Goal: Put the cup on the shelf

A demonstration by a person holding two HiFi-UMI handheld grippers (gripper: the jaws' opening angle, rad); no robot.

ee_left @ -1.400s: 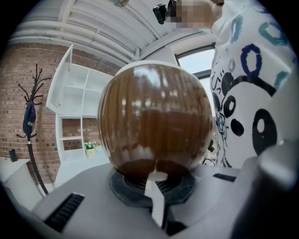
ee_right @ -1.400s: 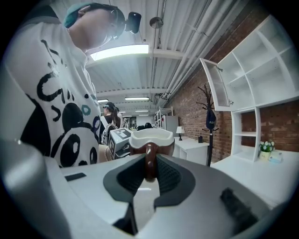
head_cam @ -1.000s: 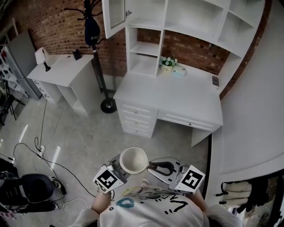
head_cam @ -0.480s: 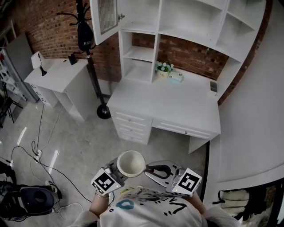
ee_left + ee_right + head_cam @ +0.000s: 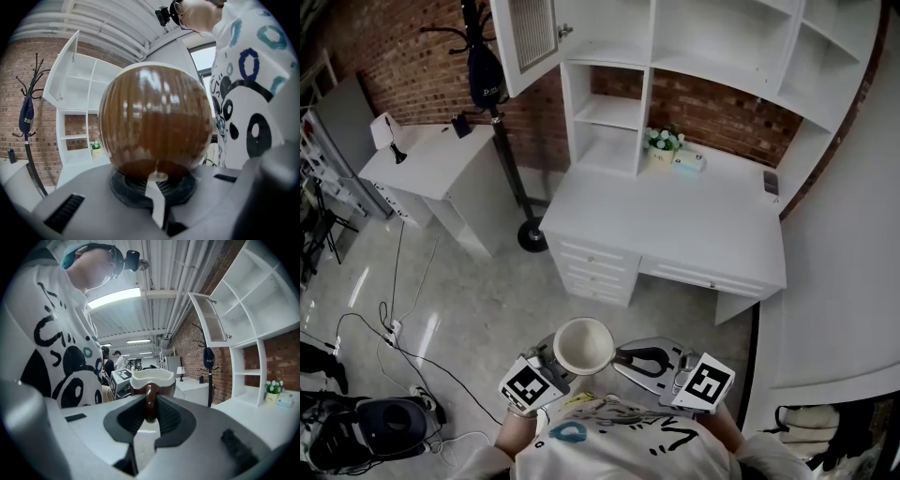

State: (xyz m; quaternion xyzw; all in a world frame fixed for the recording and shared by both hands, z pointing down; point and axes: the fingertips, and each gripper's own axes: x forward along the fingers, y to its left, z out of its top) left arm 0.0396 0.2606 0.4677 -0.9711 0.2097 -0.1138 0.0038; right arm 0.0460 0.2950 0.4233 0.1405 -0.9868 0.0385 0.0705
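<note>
Desk [image 5: 675, 216] drifted right, right gripper [image 5: 149, 411] jaws clamp cup [image 5: 583, 345] handle [image 5: 150, 399], left gripper [image 5: 157, 180] jaws closed beneath cup

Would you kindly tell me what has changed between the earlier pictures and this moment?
Very little. In the head view the white desk drifts slightly left, then back right and a little lower, which looks like the camera moving, not the furniture. Nothing was taken hold of or let go: the left gripper still holds the brown cup, and the right gripper still holds its handle.
</note>
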